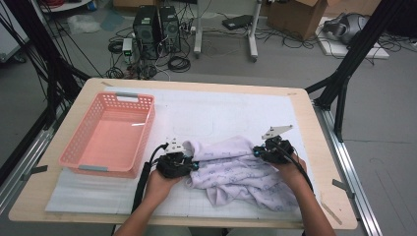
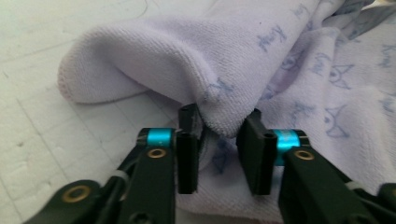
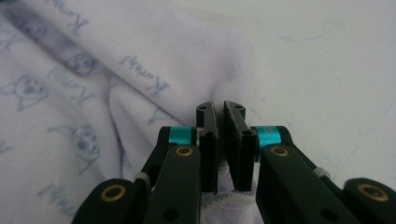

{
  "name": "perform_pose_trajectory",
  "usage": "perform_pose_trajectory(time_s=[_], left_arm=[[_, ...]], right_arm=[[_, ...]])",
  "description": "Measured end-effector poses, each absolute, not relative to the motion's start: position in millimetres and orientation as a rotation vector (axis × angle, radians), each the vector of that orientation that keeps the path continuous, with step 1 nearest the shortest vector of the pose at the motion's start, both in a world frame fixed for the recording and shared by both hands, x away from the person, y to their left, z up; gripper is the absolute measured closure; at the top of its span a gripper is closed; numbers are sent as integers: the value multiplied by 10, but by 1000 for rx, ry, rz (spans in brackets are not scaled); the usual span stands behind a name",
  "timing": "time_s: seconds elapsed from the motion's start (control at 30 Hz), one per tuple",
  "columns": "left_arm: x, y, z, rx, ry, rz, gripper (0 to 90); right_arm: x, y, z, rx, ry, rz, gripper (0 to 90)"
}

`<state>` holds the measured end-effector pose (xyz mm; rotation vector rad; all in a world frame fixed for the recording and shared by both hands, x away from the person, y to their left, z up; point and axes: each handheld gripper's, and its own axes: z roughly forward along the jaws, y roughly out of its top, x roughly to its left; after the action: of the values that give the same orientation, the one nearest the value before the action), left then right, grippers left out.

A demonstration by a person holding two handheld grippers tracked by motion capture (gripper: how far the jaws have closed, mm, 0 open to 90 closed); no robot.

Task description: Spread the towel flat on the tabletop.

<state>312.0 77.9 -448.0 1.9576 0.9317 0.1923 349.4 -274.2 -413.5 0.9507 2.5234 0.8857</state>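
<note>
Two forearms entering from 6 o'clock, left gripper (image 2: 217, 140) jaws part-open around a fold of one lilac printed towel (image 1: 236, 172), right gripper (image 3: 223, 140) pinched nearly shut on its edge, towel mid-table, one pink basket (image 1: 109, 133) at 9 o'clock.

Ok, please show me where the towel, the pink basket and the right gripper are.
towel (image 1: 236, 169): high view, on its printed middle.
pink basket (image 1: 83, 132): high view, on its left wall.
right gripper (image 3: 223, 114): right gripper view, between its two jaw tips, which pinch the towel's edge.
</note>
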Motion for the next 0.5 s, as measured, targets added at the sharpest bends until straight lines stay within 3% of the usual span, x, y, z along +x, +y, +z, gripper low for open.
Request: perform_pose_trajectory(time_s=[0.1, 0.23, 0.5], left_arm=[[3153, 846, -4445, 1901, 967, 205, 529], [3195, 929, -4447, 1855, 982, 232, 501], [3237, 963, -4457, 1794, 979, 243, 549]], right_arm=[[3515, -2744, -4135, 936, 2522, 892, 744], [3601, -2829, -4063, 998, 2450, 1029, 649], [3986, -2866, -4002, 1106, 2310, 956, 756]])
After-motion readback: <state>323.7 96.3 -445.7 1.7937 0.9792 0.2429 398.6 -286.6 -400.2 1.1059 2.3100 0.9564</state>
